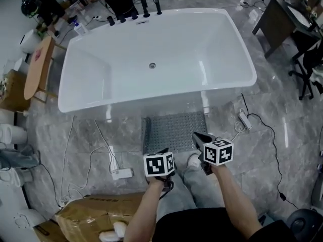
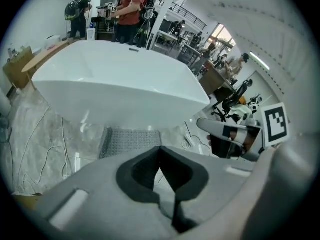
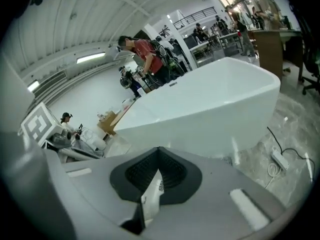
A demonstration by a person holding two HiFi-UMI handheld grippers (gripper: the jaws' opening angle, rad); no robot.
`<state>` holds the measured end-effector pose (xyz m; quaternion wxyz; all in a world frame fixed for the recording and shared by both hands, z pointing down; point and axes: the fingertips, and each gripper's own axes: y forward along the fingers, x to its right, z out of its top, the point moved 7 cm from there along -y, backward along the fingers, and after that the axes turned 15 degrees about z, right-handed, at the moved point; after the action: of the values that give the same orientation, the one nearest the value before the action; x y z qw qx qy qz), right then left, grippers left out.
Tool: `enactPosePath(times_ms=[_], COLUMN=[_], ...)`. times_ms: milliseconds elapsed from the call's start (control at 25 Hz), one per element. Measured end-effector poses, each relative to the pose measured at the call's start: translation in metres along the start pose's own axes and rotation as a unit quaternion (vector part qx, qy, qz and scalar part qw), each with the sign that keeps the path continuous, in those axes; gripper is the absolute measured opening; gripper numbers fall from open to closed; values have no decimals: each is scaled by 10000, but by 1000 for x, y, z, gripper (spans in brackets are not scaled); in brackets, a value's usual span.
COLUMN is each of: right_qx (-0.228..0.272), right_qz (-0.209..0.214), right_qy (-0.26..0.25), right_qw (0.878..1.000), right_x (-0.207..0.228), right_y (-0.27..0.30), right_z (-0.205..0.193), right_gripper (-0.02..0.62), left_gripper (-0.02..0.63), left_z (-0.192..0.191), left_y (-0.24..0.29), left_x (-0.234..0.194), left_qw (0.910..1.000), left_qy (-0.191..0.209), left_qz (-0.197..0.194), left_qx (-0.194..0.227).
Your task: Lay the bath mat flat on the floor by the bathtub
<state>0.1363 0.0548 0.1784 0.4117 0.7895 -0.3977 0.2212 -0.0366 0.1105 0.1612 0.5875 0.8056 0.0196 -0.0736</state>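
The grey studded bath mat lies flat on the marble floor against the front of the white bathtub. Neither gripper touches it. Both are held high above the floor, close to the person's legs. My left gripper hangs over the mat's near left corner, its jaws together and empty. My right gripper hovers over the mat's near right corner, jaws shut with nothing in them. In the left gripper view the mat shows beyond the closed jaw tips. The right gripper view looks past its own jaws at the tub.
A white power strip with cables lies left of the mat, and another to its right. A cardboard box sits at the near left. A wooden board stands left of the tub. An office chair and people stand farther off.
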Motion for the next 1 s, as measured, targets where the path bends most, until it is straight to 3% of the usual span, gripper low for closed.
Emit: enactPosePath(times_ms=[360,480,800,1000], right_qx=[567,848,1450,1878], right_qz=[146,205,156,173], right_qy=[-910,-1120,-1793,-2175], right_qw=[9941,9899,9729,9577], right_x=[-49,-62,-94,-114], right_y=[-36,-53,-97,-122], right_z=[60,82,140,177], right_gripper=[5,5,5,5], left_gripper=[5,5,5,5], left_z=[45,61,103,132], left_y=[-64,-88,-151,-195], left_x=[26,37,55,68], left_qw=[9937,9866,9690,9536], left_qy=[-273,-500,-568,-399], left_qz=[-323,-490,-597,-624], left_qx=[1042,1473,2328,2920])
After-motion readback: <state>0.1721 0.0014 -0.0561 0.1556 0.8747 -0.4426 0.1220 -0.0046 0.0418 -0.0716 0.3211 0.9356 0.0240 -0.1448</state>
